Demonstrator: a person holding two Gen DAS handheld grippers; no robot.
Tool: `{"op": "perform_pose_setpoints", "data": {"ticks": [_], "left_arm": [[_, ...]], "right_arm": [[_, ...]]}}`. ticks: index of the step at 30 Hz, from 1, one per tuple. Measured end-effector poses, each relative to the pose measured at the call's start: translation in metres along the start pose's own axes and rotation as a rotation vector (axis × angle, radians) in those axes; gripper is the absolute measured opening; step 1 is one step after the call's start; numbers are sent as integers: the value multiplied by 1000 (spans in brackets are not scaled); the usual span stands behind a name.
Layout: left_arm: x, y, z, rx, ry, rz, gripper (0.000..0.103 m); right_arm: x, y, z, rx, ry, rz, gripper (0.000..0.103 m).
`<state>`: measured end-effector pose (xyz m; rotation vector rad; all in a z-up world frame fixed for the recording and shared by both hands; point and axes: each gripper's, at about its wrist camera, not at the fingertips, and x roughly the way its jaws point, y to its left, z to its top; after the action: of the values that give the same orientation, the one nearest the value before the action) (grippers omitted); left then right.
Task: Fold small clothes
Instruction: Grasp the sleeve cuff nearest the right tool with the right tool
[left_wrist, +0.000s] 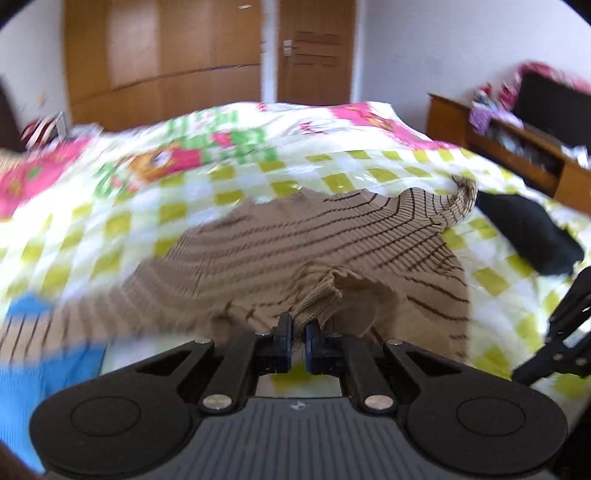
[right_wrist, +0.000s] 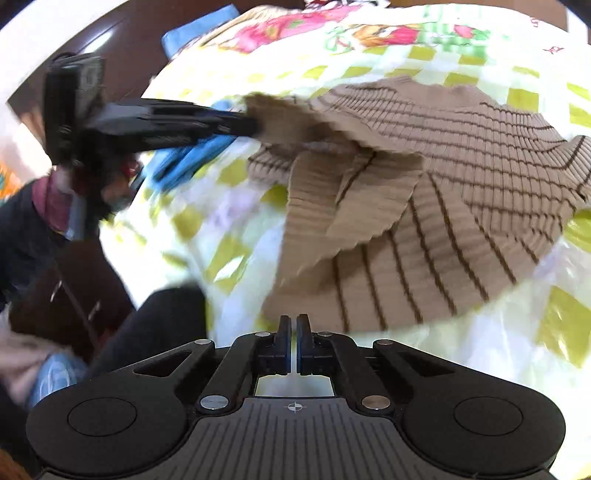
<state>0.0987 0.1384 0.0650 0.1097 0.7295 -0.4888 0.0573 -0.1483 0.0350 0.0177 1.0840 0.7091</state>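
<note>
A tan ribbed sweater with thin brown stripes (left_wrist: 303, 251) lies rumpled on the checked bedspread (left_wrist: 129, 221). My left gripper (left_wrist: 298, 325) is shut on a bunched edge of the sweater and lifts it. In the right wrist view the sweater (right_wrist: 443, 192) hangs partly folded over itself, and the left gripper (right_wrist: 255, 127) comes in from the left, shut on its upper left edge. My right gripper (right_wrist: 293, 325) is shut and empty, just in front of the sweater's near hem. Part of the right gripper shows at the right edge of the left wrist view (left_wrist: 565, 332).
A black garment (left_wrist: 532, 229) lies on the bed to the right of the sweater. A blue cloth (left_wrist: 40, 354) lies at the near left and also shows in the right wrist view (right_wrist: 184, 162). A wooden cabinet (left_wrist: 517, 147) stands right of the bed, wardrobe doors (left_wrist: 166, 62) behind.
</note>
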Motion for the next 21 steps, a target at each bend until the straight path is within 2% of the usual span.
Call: {"op": "perform_pose_setpoints", "data": {"ticks": [2, 4, 6, 9, 11, 15, 18, 21], "left_arm": [[-20, 8, -20, -31, 33, 72, 23], [-31, 24, -41, -114, 78, 139, 23], [-39, 42, -56, -208, 88, 205, 22], [-41, 58, -65, -283, 58, 258, 22], [-36, 60, -64, -293, 46, 248, 22], [-30, 49, -62, -261, 29, 176, 22], [-23, 42, -62, -259, 28, 124, 22], [-19, 34, -61, -273, 26, 83, 22]], "right_arm": [[-1, 4, -7, -24, 38, 9, 1], [-3, 6, -12, -42, 53, 1, 2], [-4, 7, -15, -67, 29, -65, 11], [8, 12, -15, -117, 2, -144, 14], [21, 17, -16, -146, -13, -155, 21], [41, 43, -23, -434, -15, -245, 28], [51, 57, -26, -628, -2, -255, 36], [66, 63, -25, -756, -13, -242, 39]]}}
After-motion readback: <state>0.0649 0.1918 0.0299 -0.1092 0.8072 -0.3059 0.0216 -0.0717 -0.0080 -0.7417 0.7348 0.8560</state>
